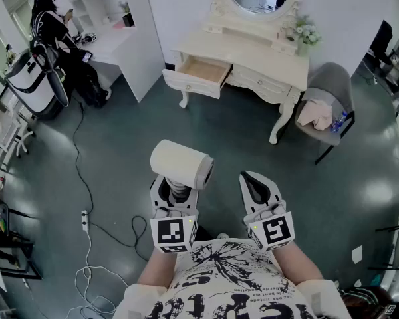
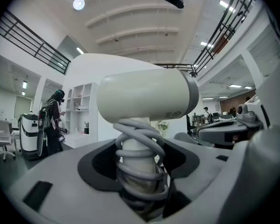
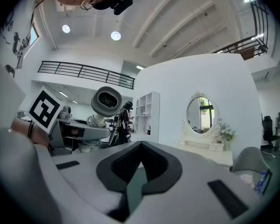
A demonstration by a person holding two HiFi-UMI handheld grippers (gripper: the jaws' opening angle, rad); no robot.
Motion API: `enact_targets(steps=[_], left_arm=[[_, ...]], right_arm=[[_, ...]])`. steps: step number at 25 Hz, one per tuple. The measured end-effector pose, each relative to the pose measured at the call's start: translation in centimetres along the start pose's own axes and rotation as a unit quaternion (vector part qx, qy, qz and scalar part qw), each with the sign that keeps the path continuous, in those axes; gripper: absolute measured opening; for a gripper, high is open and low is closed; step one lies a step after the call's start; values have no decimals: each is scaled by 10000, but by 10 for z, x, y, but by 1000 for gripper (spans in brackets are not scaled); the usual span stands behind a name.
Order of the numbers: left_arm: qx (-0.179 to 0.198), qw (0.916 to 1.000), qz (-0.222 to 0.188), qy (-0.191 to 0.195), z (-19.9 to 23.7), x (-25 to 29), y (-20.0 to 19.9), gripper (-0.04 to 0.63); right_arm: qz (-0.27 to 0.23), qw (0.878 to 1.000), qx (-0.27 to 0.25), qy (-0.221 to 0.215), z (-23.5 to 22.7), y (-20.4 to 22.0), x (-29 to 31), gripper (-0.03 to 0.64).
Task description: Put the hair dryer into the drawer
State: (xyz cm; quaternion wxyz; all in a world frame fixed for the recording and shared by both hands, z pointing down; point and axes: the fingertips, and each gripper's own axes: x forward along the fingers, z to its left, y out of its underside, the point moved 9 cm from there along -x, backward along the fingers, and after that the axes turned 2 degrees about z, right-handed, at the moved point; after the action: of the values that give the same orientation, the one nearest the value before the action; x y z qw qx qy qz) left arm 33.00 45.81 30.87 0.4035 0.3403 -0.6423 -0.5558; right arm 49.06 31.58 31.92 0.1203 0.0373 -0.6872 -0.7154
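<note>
Presently the hair dryer (image 1: 181, 164) is carried in the left gripper (image 1: 175, 193), well short of the open drawer (image 1: 201, 72), which lies at 12 o'clock from the grippers in the head view, across a wide stretch of floor (image 1: 206, 128).

Left gripper: jaws set wide and clamped on the handle (image 2: 136, 154), over the cord (image 2: 139, 127) coiled round it. The barrel (image 2: 144, 94) stands above the jaws and lies crosswise.

Right gripper (image 1: 254, 182): at 3 o'clock of the left one, jaws drawn together, nothing between them.

Drawer: pulled out of the dressing table (image 1: 253, 52); its inside looks bare (the back corners are not visible). A chair (image 1: 329, 98) stands at 2 o'clock, clear of the straight path.

Handling assessment: the dryer is judged a rigid plastic shell, moderately light but top-heavy, since the barrel overhangs the grip. The smooth casing looks slippery, and the coiled cord gives a soft, uneven seat that could let the handle twist. The present hold low on the handle is the sound one. The barrel appears too broad for the jaws. Loose cord ends may snag on the drawer front, so the dryer should go in barrel first
</note>
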Motion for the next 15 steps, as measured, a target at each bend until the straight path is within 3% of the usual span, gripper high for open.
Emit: enact_targets(steps=[15], left_arm=[[-77, 9999, 75, 19, -4, 10, 5, 267]], right_arm=[[76, 9997, 243, 26, -9, 8, 5, 17]])
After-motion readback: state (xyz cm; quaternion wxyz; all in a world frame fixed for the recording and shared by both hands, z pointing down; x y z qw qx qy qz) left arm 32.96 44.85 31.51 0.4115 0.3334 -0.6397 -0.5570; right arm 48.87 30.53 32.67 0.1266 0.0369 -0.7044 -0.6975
